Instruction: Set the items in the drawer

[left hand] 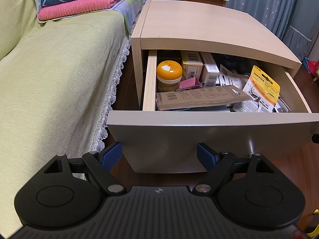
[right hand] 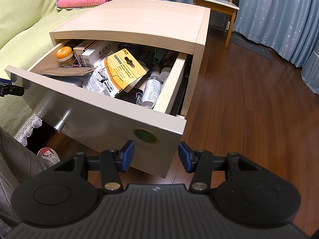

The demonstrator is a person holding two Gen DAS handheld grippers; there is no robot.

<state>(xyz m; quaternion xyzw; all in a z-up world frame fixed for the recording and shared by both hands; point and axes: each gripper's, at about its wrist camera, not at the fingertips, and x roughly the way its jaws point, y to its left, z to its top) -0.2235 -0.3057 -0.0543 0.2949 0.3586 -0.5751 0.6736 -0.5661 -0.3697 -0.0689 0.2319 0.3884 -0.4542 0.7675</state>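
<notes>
Grey-fronted drawer (pulled out) — just beyond left gripper | empty, parted

Lighting: warm indoor, even. Glare: drawer front ahead of the fingers. Edges: fisheye bending, dark corners. Focus: sharp.

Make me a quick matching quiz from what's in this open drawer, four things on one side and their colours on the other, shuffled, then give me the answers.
Things:
1. jar lid
2. hang-tag card
3. binder clip
4. scissors sleeve

Colours:
A. brown cardboard
B. pink
C. orange
D. yellow

Pairs: 1-C, 2-D, 3-B, 4-A
</notes>
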